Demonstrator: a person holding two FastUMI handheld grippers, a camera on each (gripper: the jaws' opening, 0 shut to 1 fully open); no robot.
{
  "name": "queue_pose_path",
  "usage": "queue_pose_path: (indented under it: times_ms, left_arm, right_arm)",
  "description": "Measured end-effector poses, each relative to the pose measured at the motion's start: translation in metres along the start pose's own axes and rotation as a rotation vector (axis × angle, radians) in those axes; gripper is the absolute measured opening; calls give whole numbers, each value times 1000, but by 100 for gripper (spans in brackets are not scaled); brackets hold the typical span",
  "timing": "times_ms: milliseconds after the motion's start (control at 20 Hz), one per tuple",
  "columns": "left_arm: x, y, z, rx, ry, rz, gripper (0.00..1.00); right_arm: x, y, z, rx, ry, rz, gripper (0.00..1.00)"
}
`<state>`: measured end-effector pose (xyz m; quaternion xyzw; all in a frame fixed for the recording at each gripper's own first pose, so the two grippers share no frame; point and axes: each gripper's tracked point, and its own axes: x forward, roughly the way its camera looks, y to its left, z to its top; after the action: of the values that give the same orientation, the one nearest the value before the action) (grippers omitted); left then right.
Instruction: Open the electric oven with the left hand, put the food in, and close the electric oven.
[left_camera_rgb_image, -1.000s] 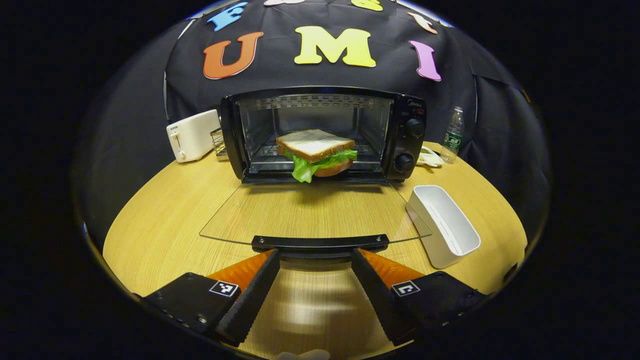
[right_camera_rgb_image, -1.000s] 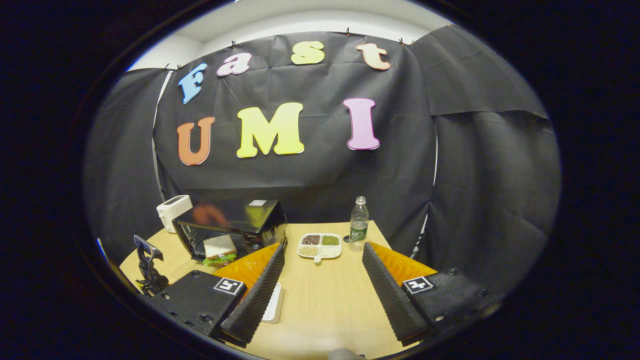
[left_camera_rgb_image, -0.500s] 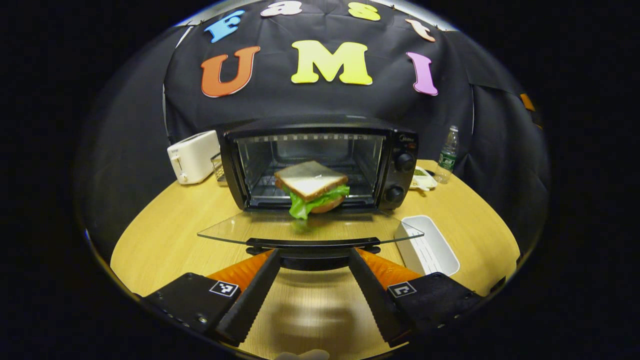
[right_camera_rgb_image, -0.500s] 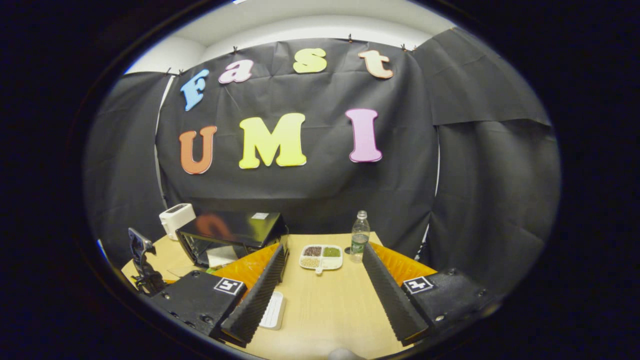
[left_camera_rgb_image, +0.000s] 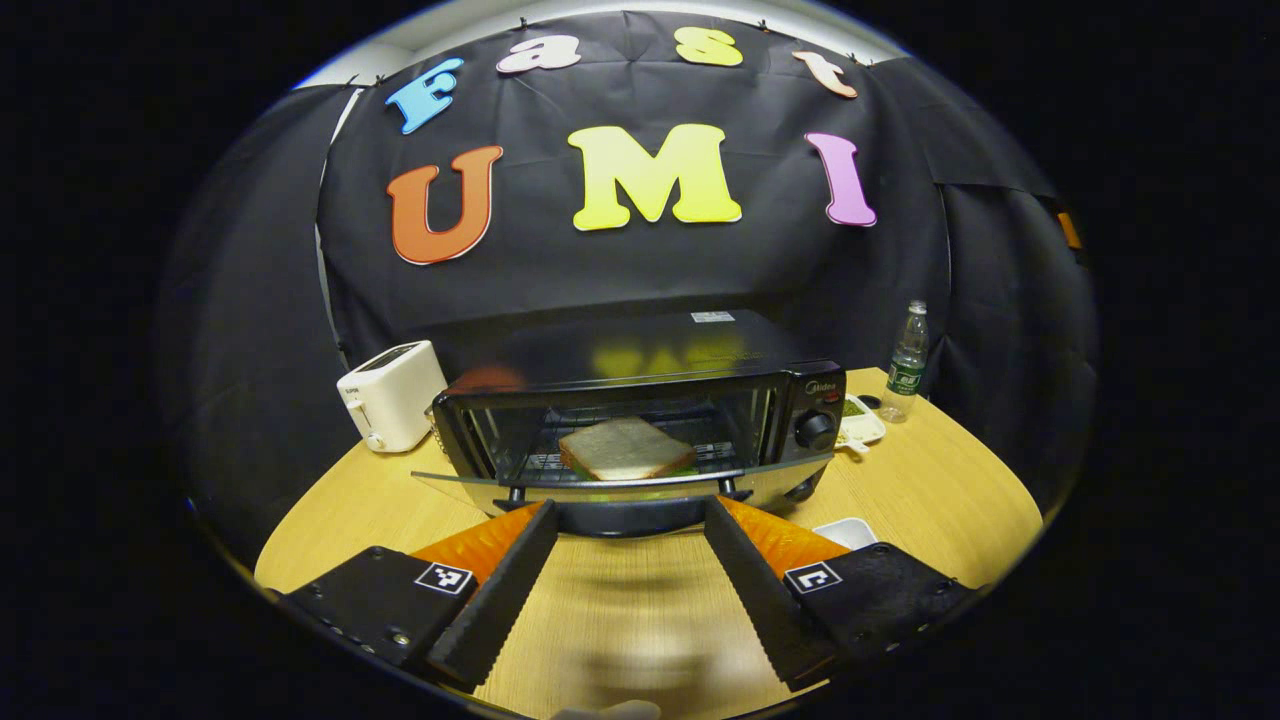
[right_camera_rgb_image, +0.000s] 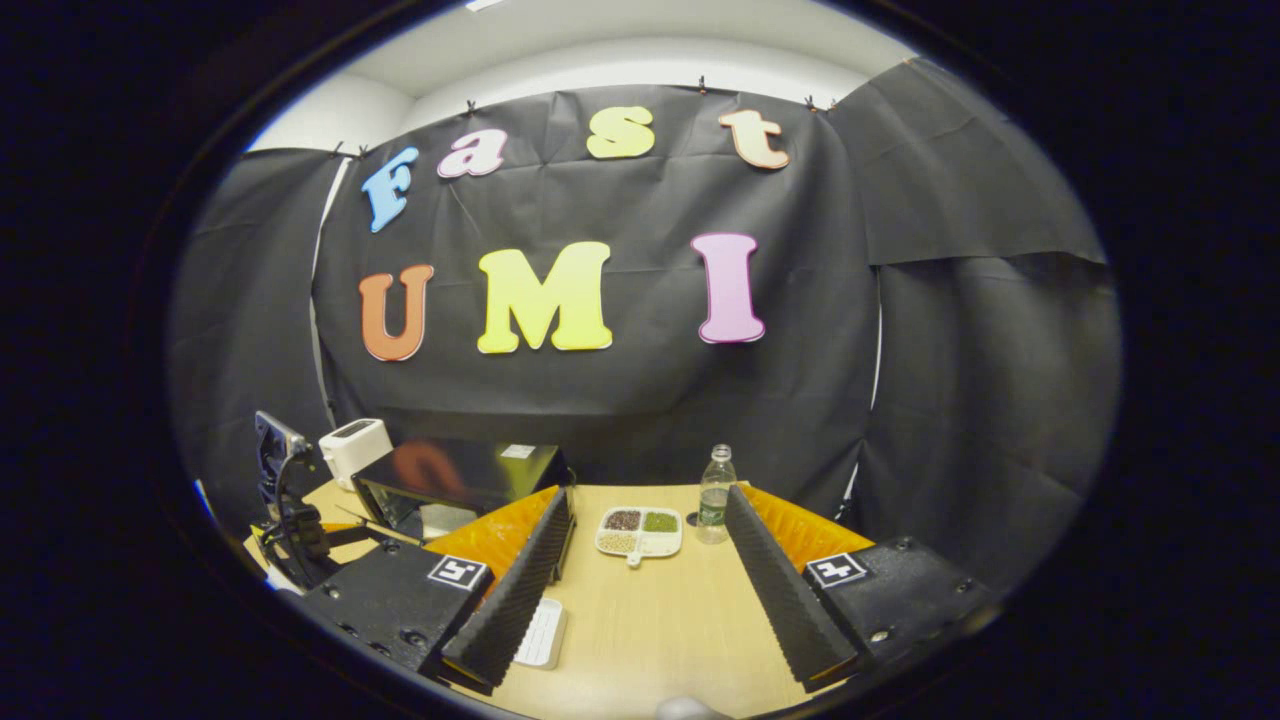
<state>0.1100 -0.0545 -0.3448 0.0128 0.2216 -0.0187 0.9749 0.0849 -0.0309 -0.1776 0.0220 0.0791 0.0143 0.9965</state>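
Left gripper (left_camera_rgb_image: 625, 530) wide open, holds nothing; door handle (left_camera_rgb_image: 625, 515) just ahead between fingertips, lying crosswise; door (left_camera_rgb_image: 620, 487) partly up; sandwich (left_camera_rgb_image: 625, 448) behind it inside oven (left_camera_rgb_image: 640, 400); right gripper (right_camera_rgb_image: 645, 560) open, empty, well apart.

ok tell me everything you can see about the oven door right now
The oven door is a clear glass panel with a dark handle bar along its free edge, hinged at the bottom of the black electric oven. It is partly raised, tilted, not shut. The sandwich sits inside on the rack. The left gripper is open, its fingers either side of the handle; contact is unclear. The oven stands on the wooden table.
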Motion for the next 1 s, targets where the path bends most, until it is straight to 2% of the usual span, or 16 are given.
queue_pose_path:
  times_ms: [200, 500, 750, 1000]
  left_arm:
    - [24, 4, 17, 12, -17, 7, 97]
    - [21, 1, 31, 10, -37, 4, 97]
    - [-17, 3, 54, -33, -75, 0, 97]
    - [-76, 15, 101, -59, -157, -5, 97]
  right_arm:
    - [5, -6, 5, -12, -5, -8, 96]
    - [8, -2, 8, -12, 2, 2, 97]
    - [1, 16, 21, -9, -12, 27, 97]
    - [-17, 40, 43, -15, -42, 46, 96]
